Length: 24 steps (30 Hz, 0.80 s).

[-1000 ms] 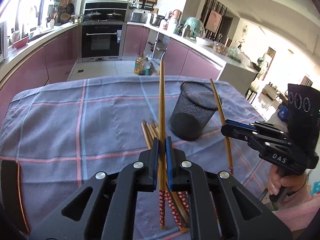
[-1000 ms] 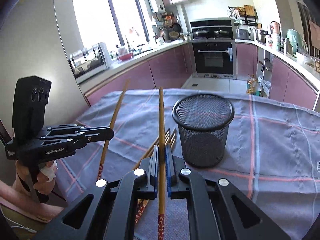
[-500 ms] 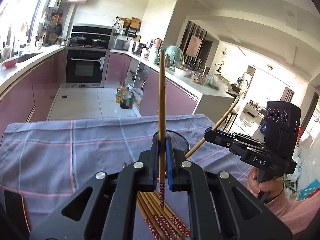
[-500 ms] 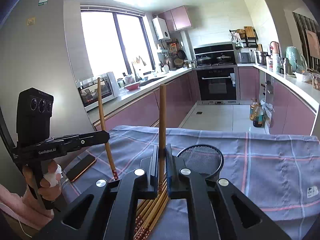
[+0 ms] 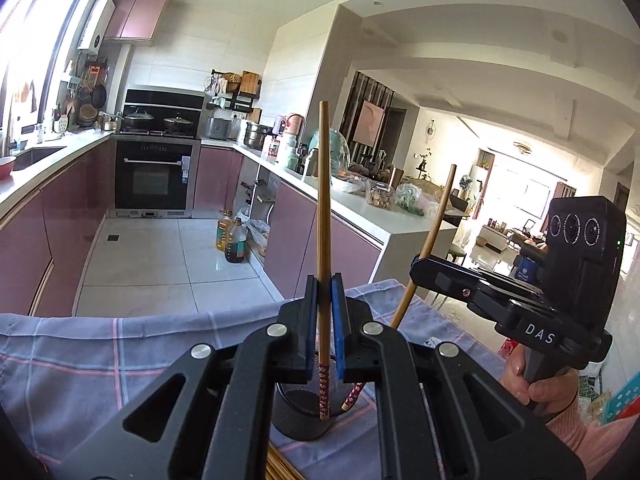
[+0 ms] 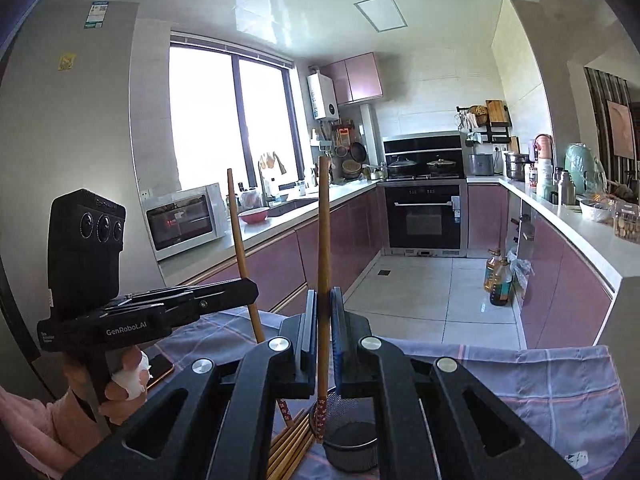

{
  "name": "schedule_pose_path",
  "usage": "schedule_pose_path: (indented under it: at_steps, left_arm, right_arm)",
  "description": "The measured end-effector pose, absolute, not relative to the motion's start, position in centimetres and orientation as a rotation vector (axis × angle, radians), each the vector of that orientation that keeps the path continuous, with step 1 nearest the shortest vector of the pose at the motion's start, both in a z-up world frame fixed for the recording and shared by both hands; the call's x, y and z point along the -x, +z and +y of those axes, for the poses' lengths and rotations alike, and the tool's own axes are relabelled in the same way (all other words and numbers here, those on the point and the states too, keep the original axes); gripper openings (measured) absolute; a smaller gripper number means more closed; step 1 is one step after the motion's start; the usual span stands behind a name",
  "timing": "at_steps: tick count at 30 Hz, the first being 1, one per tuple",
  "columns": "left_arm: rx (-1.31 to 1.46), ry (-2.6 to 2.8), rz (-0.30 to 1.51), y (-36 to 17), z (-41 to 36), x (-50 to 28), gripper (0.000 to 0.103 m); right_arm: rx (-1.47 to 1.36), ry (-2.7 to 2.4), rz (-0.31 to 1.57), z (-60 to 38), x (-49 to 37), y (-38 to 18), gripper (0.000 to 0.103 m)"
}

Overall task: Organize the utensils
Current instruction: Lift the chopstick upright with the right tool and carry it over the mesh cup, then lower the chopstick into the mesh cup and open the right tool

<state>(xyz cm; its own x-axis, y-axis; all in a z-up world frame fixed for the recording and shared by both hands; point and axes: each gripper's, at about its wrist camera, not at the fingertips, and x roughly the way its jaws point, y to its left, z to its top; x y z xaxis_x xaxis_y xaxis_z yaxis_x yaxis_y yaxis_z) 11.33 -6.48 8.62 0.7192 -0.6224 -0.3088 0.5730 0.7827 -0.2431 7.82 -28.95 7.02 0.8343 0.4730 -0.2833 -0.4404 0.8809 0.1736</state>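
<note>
Left gripper: jaws pinching one upright chopstick, patterned end down inside mesh cup.
Right gripper: jaws pinching second chopstick, patterned end at cup rim.
Spare chopsticks: flat on checked cloth, beside cup.

A grey checked cloth with pink lines covers the worktop, and a phone lies on it near its edge. Behind, a black oven sits under two lidded pots, a white microwave and a red bowl stand on the counter by the window, and oil bottles stand on the tiled floor.
</note>
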Motion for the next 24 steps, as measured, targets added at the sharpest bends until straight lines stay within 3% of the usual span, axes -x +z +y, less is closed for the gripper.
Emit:
schedule_pose_path:
  at_steps: [14, 24]
  left_arm:
    - [0.036, -0.630, 0.550, 1.0, -12.5, -15.7, 0.008]
    - [0.017, -0.614, 0.622, -3.3, -12.4, -18.0, 0.008]
  right_arm:
    - [-0.071, 0.470, 0.545, -27.9, -12.2, 1.1, 0.005]
    - [-0.118, 0.440, 0.663, -27.8, -14.8, -1.2, 0.006]
